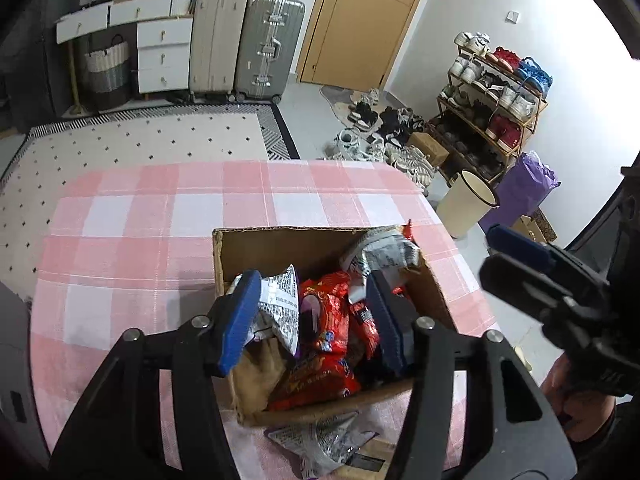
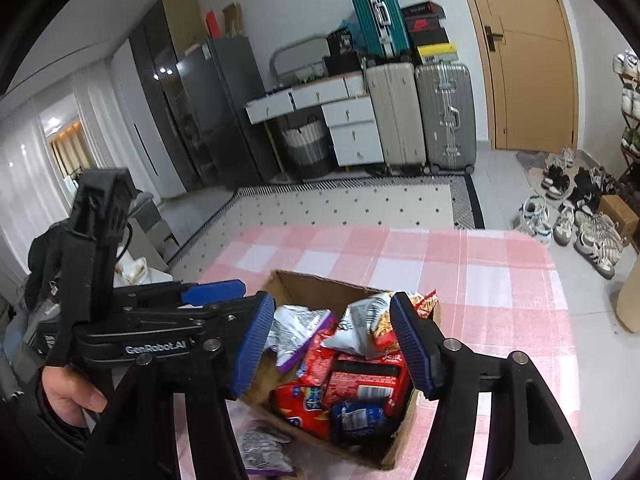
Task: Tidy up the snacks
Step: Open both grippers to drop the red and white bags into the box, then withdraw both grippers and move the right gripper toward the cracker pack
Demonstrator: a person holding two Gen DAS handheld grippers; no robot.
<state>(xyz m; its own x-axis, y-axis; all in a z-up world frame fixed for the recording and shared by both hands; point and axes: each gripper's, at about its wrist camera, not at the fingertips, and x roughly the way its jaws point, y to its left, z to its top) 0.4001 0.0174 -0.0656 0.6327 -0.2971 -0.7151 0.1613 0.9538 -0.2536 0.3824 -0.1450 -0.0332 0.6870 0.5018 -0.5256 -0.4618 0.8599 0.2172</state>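
cardboard box (image 1: pixel 320 248) sits on the pink checked tablecloth (image 1: pixel 120 240), stuffed with red snack packets (image 1: pixel 324 312) and silver ones (image 2: pixel 296 332). i've got my left gripper (image 1: pixel 316 312) hovering over it, jaws partly apart, nothing pinched between the blue pads. my right gripper (image 2: pixel 332 340) hangs above the same box, jaws spread too, empty. one silver packet (image 1: pixel 324 444) lies on the cloth just outside the box's near wall.

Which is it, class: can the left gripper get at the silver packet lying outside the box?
Probably yes: the silver packet lies bare on the tablecloth, and the left gripper is open and empty above.
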